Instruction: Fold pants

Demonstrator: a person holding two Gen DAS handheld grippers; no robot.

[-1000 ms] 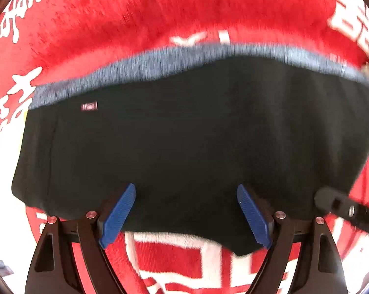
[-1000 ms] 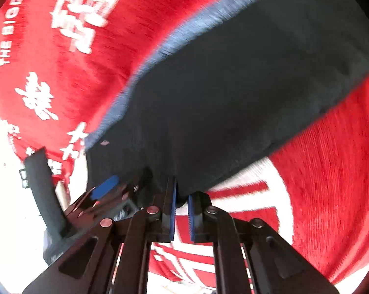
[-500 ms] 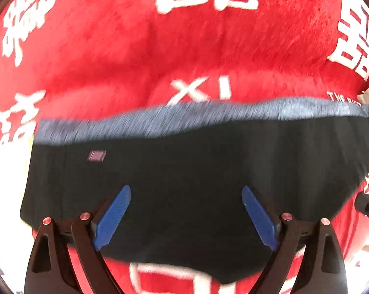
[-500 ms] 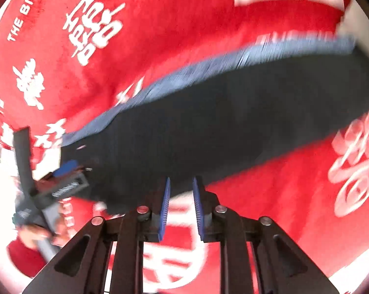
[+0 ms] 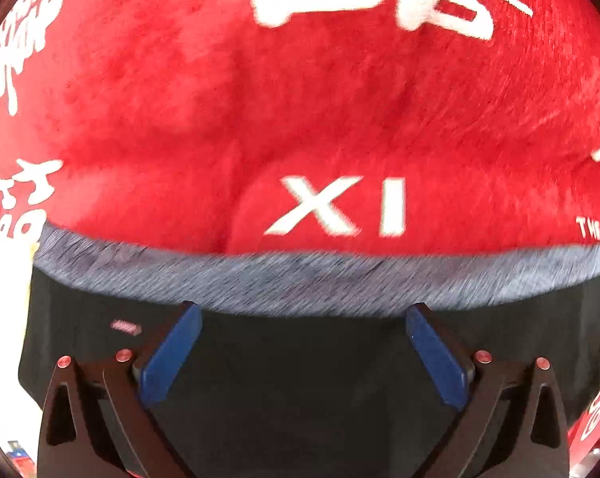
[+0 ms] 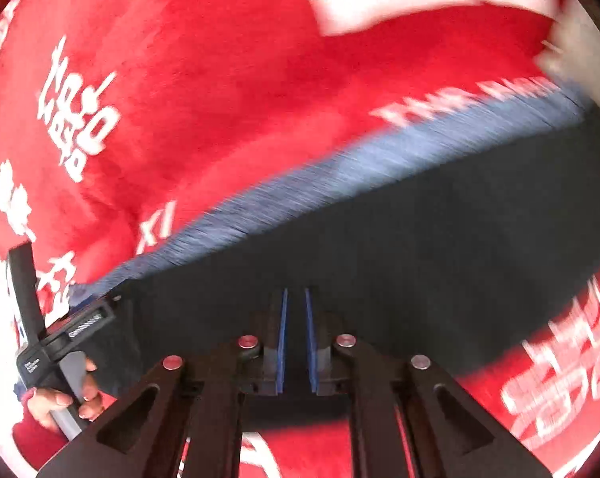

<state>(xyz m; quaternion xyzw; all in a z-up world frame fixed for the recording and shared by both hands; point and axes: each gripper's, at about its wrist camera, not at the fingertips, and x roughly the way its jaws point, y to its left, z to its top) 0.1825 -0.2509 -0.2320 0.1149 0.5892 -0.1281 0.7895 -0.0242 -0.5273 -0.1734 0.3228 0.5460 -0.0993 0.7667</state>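
Left wrist view: red plush blanket point(image 5: 300, 111) with white characters and "XI" fills the upper frame; black pants point(image 5: 300, 358) with grey waistband point(image 5: 300, 283) lie flat across the lower half. Left gripper point(image 5: 301, 352) fingers spread wide, just been opening, nothing between them but the cloth below. Right wrist view: pants point(image 6: 439, 263) run diagonally mid-frame, blanket point(image 6: 240, 79) around. Right gripper point(image 6: 296, 334) fingers nearly together, nothing pinched. A hand point(image 6: 61, 398) at lower left holds the left gripper's handle.
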